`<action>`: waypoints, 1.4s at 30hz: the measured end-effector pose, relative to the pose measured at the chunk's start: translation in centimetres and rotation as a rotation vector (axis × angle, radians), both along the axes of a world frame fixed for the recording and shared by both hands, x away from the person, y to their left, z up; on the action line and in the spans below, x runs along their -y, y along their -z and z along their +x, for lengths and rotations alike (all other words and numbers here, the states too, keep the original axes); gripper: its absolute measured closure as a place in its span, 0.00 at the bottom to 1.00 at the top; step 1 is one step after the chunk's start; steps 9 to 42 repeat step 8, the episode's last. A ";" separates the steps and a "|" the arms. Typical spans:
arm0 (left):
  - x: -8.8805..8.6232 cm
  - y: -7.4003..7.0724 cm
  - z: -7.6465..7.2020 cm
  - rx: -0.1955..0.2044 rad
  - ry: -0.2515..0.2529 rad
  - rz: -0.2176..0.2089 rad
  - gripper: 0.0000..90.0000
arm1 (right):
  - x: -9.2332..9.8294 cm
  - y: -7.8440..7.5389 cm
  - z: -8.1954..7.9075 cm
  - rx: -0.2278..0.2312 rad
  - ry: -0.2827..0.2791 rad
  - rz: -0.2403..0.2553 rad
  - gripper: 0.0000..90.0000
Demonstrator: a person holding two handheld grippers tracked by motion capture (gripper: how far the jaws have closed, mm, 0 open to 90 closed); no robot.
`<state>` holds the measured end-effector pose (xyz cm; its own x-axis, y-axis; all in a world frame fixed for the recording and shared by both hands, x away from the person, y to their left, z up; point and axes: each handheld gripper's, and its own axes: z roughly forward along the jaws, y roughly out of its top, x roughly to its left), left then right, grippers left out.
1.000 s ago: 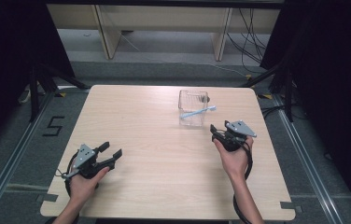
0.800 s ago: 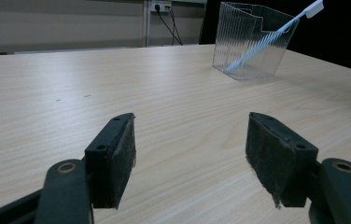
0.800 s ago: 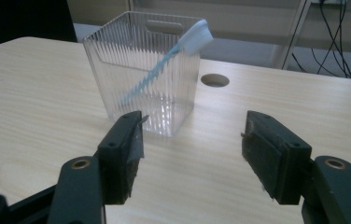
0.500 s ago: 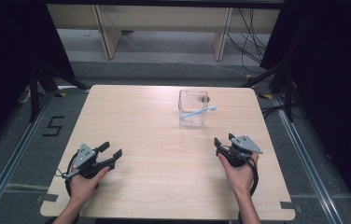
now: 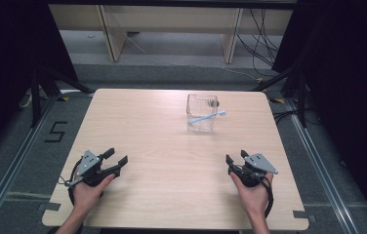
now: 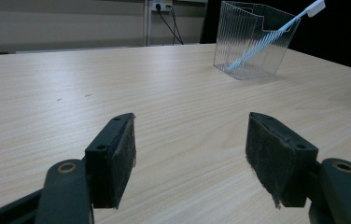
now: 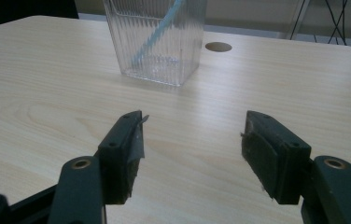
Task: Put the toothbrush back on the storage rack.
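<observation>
Toothbrush (image 5: 207, 117) sits inside the clear ribbed holder (image 5: 201, 113), toward the far right part of the tabletop (image 5: 172, 146). Brush leans diagonally: lower end at the holder's bottom, upper end poking out over the rim to the right in the high view. Holder stands upright and is open-topped, so a lean like that is what keeps the brush put without support.

Left gripper (image 5: 117, 161) rests at the near-left of the tabletop, fingers (image 6: 113, 158) spread apart, nothing between them. Right gripper (image 5: 236, 160) rests at the near-right, fingers (image 7: 122, 154) likewise spread and empty. Both hands (image 5: 88, 192) are down near the front edge, well apart from the holder.

Both gripper views look along the tabletop at the holder; in the left gripper view the brush tip sticks out top right (image 6: 316, 7).

My read: brush is stowed and both grippers are parked clear, so nothing can knock the holder. Placement looks done. Only risk I see is that the holder may be light and tip if bumped.
</observation>
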<state>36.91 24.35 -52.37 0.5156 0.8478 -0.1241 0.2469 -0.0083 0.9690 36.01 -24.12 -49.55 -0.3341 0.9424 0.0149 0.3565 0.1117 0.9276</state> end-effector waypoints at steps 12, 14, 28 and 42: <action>0.0 0.1 0.1 0.012 0.007 -0.015 0.36 | -0.3 0.5 -0.5 -0.005 0.010 0.023 0.44; 0.0 0.1 0.1 0.012 0.007 -0.015 0.36 | -0.3 0.5 -0.5 -0.005 0.010 0.023 0.44; 0.0 0.1 0.1 0.012 0.007 -0.015 0.36 | -0.3 0.5 -0.5 -0.005 0.010 0.023 0.44; 0.0 0.1 0.1 0.012 0.007 -0.015 0.36 | -0.3 0.5 -0.5 -0.005 0.010 0.023 0.44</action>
